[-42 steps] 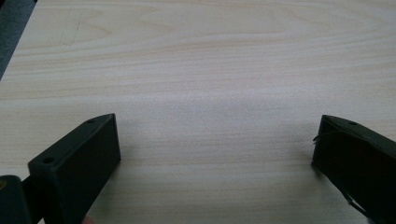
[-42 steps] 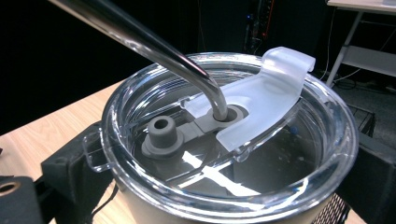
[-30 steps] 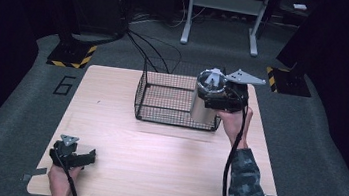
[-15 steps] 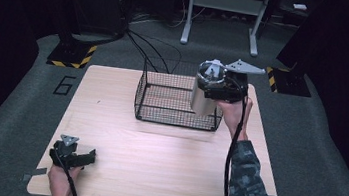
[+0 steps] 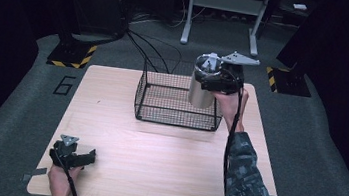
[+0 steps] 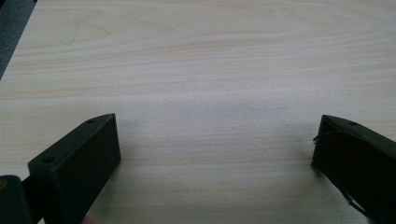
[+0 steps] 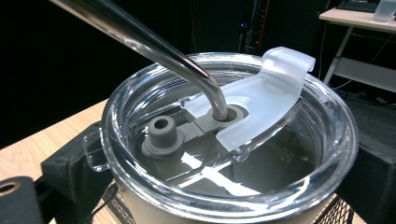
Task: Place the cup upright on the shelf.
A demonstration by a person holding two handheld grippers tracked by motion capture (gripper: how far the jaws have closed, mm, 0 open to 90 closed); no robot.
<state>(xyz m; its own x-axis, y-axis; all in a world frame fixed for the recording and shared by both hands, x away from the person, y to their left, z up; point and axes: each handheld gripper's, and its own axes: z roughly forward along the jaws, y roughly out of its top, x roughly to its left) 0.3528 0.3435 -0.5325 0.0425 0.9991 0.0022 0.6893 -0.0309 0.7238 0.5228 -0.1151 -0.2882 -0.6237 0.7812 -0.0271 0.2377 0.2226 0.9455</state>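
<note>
fingers (image 7: 70, 172) of right gripper (image 5: 217, 80) clamp steel tumbler (image 5: 201, 88) above wire basket (image 5: 177, 103); left gripper (image 5: 74, 156) released.

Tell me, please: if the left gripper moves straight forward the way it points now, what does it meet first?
Probably nothing: the left gripper, its jaws open, points to the right along the bare light wooden table. The black wire basket stands farther back, seemingly off that line, though depth is unclear.

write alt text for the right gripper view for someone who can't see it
A close look down on a steel tumbler gripped between the black jaws of the right hand-held gripper. Its clear lid has a frosted flip tab, and a bent metal straw goes through the lid's hole. Black wire mesh of a basket and the wooden table show below.
</note>
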